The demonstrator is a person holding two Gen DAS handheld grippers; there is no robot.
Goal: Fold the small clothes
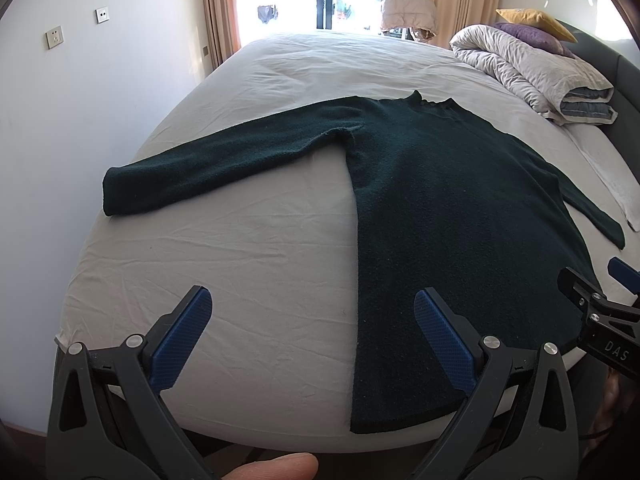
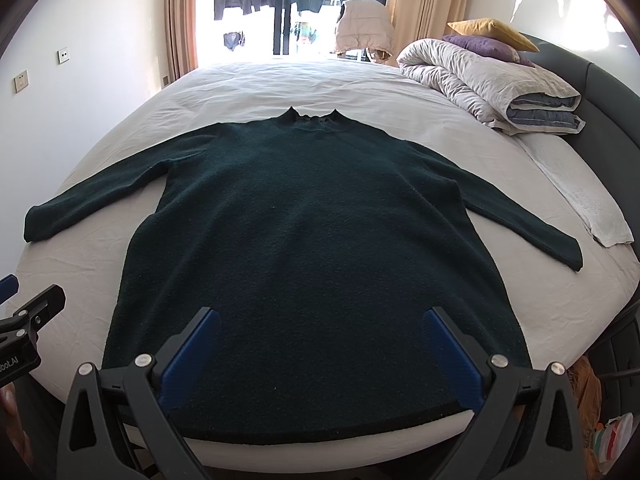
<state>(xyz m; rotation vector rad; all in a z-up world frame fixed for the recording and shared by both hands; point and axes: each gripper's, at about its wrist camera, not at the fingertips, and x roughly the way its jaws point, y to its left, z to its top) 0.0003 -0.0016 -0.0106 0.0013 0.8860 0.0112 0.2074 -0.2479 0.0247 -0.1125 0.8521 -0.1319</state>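
Your dark green sweater (image 2: 312, 220) lies flat and face-up on the bed (image 1: 240, 240), collar toward the window, both sleeves spread out to the sides and its hem right at the near edge of the mattress. Your left gripper (image 1: 312, 336) hovers with its jaws spread wide and empty, straddling the sweater's left side edge near the hem; your right gripper (image 2: 320, 356) hangs over the middle of the hem, jaws likewise wide apart and holding nothing. No fold looks begun yet. The knit appears thick and fuzzy, so if you pinch too shallowly you will probably lift only the top layer and the fold will bunch. The hem sits so close to the bed's edge that a careless tug toward you could drag the whole garment off. The white towel (image 2: 592, 208) just beside the right cuff could get caught up when you swing that sleeve inward.
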